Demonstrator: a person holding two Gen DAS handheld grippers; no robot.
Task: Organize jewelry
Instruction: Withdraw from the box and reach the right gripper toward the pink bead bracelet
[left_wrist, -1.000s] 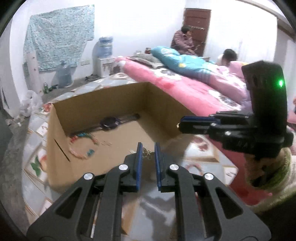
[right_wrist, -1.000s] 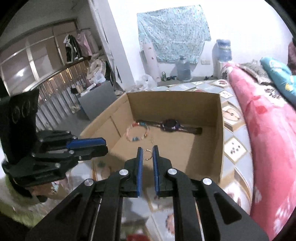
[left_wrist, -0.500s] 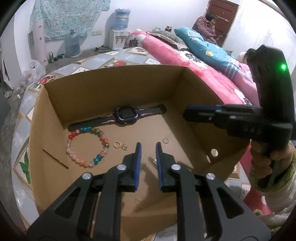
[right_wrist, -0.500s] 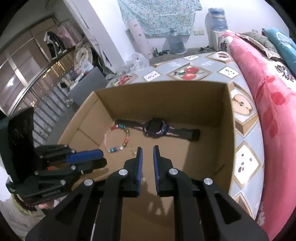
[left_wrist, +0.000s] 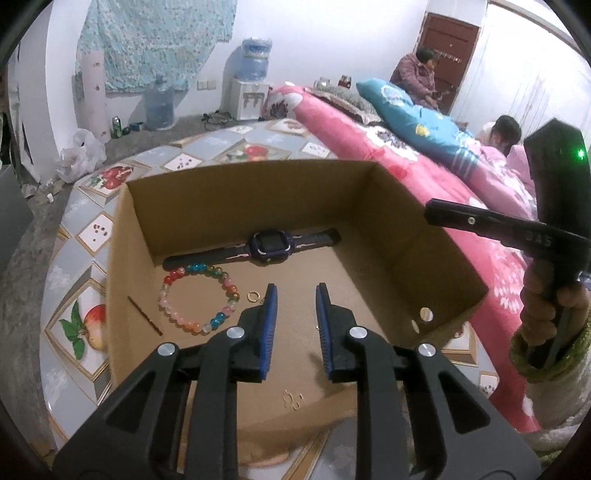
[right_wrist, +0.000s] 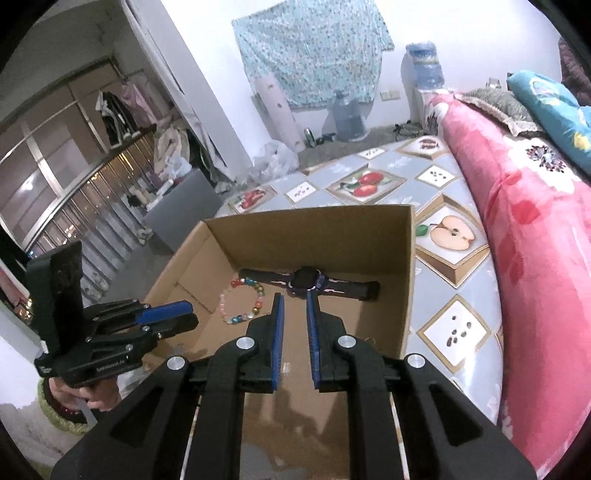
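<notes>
From the left wrist view, my left gripper (left_wrist: 294, 295) hangs over the open cardboard box (left_wrist: 236, 192). Its jaws have just been opening, and now they stand apart with nothing between them. On the box floor I see a dark watch (left_wrist: 271, 242) lying flat near the far wall, and in front of it a bracelet of coloured beads (left_wrist: 197, 297). Just beside the bracelet lies a small gold ring (left_wrist: 252, 295), close to my left blue pad (left_wrist: 270, 314). The right gripper (left_wrist: 434, 210) reaches over the right wall of the box, and a hand (left_wrist: 546, 314) with a green cuff holds it. Behind stand a pink bed (left_wrist: 369, 147), a water dispenser (left_wrist: 251, 85) and two persons at the far end.

From the right wrist view, my right gripper (right_wrist: 294, 301) points into the same box (right_wrist: 406, 280). Its jaws show only a narrow gap, and I see nothing gripped there. Its tips partly cover the watch (right_wrist: 308, 282); the bracelet (right_wrist: 242, 301) lies to the left. The ring is not visible here. This view alone shows a railing (right_wrist: 74, 206) and hanging clothes (right_wrist: 122, 107), and the left gripper (right_wrist: 166, 314) at the box's left wall.
</notes>
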